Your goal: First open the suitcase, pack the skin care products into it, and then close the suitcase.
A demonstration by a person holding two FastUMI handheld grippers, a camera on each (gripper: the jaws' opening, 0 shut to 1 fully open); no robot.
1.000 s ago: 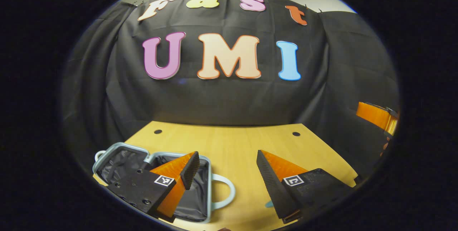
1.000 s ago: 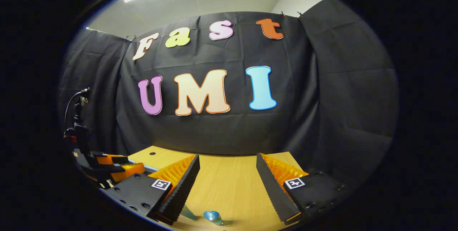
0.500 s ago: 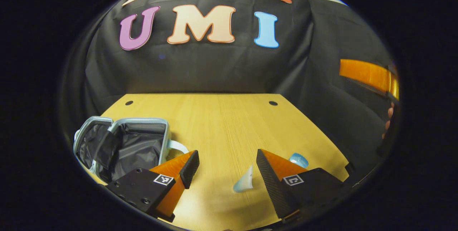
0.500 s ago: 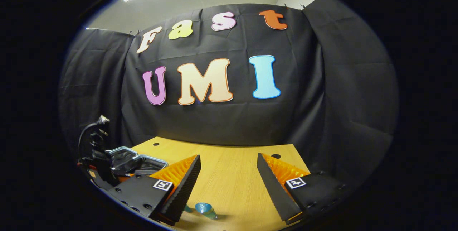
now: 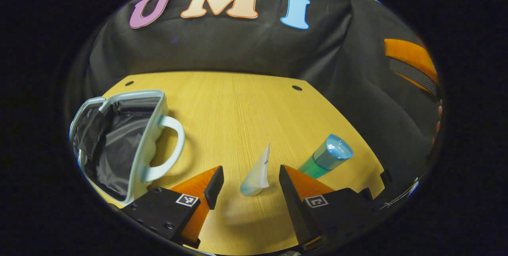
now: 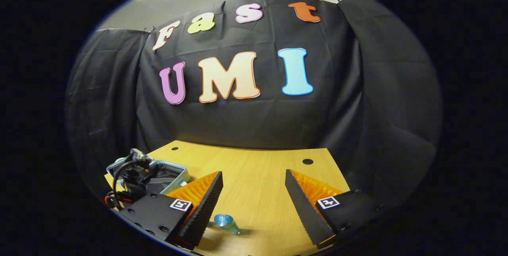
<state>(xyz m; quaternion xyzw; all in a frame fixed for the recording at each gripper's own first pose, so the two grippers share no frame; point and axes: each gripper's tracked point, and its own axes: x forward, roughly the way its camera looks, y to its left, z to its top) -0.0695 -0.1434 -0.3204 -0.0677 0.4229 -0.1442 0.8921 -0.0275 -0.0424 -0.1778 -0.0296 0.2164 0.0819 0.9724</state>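
Left tool [image 5: 248,180], tilted down since the earlier frame and spread wide, frames the white tube [image 5: 256,170] at lower centre, its long axis pointing away; open suitcase [image 5: 119,137] lies left; right tool [image 6: 254,196] likewise released.

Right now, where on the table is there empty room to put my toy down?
The far half of the table, between the open suitcase and the right edge, is bare wood. The near side is crowded: the white tube and the green bottle lie by the open left gripper.
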